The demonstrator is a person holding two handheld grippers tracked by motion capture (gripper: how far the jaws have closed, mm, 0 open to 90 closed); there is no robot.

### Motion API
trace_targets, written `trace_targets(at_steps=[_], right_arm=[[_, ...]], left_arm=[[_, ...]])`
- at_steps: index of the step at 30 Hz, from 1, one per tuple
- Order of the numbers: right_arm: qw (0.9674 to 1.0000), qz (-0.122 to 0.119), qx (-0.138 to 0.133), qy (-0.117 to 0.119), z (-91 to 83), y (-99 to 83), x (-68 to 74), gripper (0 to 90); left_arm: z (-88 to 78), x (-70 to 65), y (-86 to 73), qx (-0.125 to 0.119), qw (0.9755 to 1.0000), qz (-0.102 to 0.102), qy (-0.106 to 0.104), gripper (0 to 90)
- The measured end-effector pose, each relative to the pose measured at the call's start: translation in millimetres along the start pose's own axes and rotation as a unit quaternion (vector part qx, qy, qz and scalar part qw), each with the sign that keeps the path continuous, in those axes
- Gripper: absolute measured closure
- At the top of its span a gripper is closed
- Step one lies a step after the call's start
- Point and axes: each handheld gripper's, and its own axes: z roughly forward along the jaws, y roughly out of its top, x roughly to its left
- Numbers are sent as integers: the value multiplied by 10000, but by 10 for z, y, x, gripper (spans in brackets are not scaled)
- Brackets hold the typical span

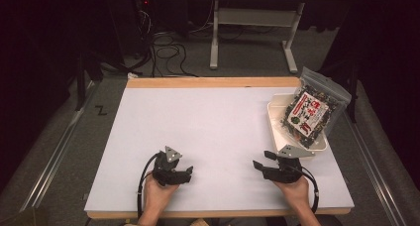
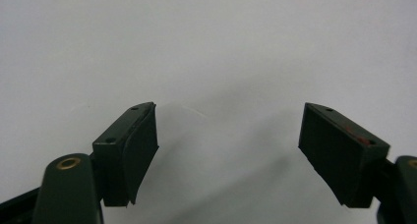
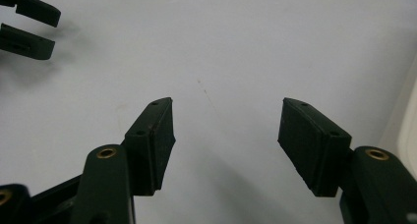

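Note:
My left gripper [image 1: 188,172] rests low over the white table [image 1: 213,122] near its front edge, left of centre, held in a hand. Its jaws stand wide open over bare white surface in the left gripper view [image 2: 228,133], with nothing between them. My right gripper [image 1: 261,161] sits near the front right, pointing left toward the other one. Its jaws are open and empty over the table [image 3: 226,128]. The left gripper's jaws [image 3: 29,25] appear far off at the top left of the right gripper view.
A white tray [image 1: 274,121] stands at the table's right edge, just beyond my right gripper. A clear zip bag of dark snacks with a red-and-white label [image 1: 313,111] leans in it. The tray's rim [image 3: 409,130] shows beside my right jaw. Cables and a desk frame lie on the floor behind.

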Motion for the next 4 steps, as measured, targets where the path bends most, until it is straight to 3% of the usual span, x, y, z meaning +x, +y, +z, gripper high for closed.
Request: trace_targets(at_steps=[4], right_arm=[[10000,-15,26,7,16,-18,14,387]], left_arm=[[-1,5,-1,4,10000,-36,9,230]])
